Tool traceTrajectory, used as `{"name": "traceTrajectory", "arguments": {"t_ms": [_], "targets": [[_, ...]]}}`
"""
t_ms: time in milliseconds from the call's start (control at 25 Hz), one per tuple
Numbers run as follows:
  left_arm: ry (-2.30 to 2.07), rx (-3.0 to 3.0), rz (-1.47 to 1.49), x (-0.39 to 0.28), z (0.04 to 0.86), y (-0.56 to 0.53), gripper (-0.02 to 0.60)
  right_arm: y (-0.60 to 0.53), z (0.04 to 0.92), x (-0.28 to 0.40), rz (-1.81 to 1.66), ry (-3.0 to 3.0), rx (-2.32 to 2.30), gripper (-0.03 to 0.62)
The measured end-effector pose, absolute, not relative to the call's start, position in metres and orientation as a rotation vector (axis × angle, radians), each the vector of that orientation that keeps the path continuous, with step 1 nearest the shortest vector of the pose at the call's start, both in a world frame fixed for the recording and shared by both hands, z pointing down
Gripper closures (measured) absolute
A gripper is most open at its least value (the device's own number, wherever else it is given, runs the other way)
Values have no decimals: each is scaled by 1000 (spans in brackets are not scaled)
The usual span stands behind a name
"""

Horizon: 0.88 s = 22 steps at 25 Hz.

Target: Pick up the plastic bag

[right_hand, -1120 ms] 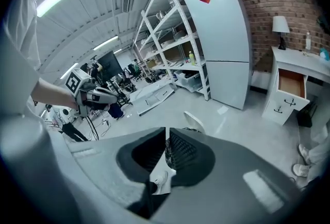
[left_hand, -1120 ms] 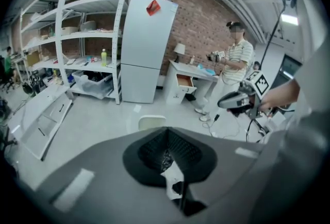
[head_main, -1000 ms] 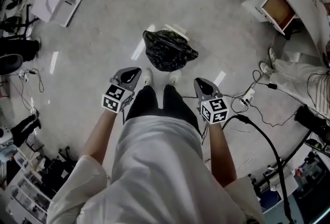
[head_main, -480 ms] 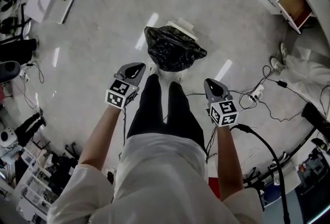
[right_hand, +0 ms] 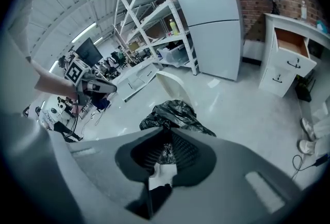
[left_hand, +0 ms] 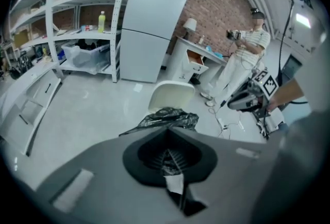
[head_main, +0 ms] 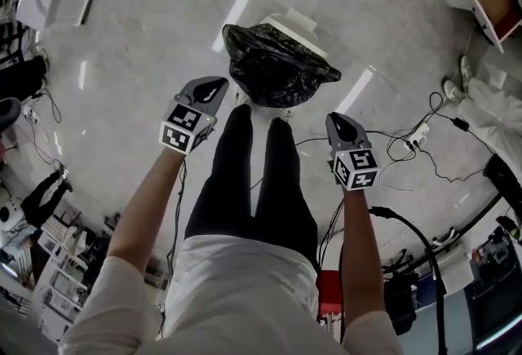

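Pale glossy floor (head_main: 147,35) spreads under the standing person. The left gripper (head_main: 214,86) and right gripper (head_main: 336,122) are both empty, fingers pressed together. The black bag (head_main: 277,68) sits crumpled on a white chair (head_main: 295,22), just ahead of both sets of fingertips and between them, touching neither.

plastic bag (head_main: 276,68) nearer, left gripper (head_main: 215,85) now just beside it

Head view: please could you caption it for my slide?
Person standing before black plastic bag, left tongs and right tongs shut, neither touching it.
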<state>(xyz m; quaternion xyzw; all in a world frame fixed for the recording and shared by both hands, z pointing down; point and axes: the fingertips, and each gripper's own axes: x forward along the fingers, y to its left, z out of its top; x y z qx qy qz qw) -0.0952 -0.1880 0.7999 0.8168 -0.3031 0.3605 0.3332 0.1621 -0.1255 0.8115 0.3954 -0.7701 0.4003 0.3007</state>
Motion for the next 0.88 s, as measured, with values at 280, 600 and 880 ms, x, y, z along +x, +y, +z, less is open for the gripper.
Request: {"name": "traceTrajectory", "arguments": {"t_ms": [280, 600, 880], "targets": [[-742, 2092, 956, -106, 875, -205, 555, -142, 879, 163, 1087, -2006, 1084, 539], [-724, 1999, 995, -140, 977, -218, 499, -148, 965, 181, 1116, -1911, 1173, 507], [-772, 1825, 920, -166, 1047, -239, 435, -140, 1026, 208, 1260, -1792, 1339, 490]]}}
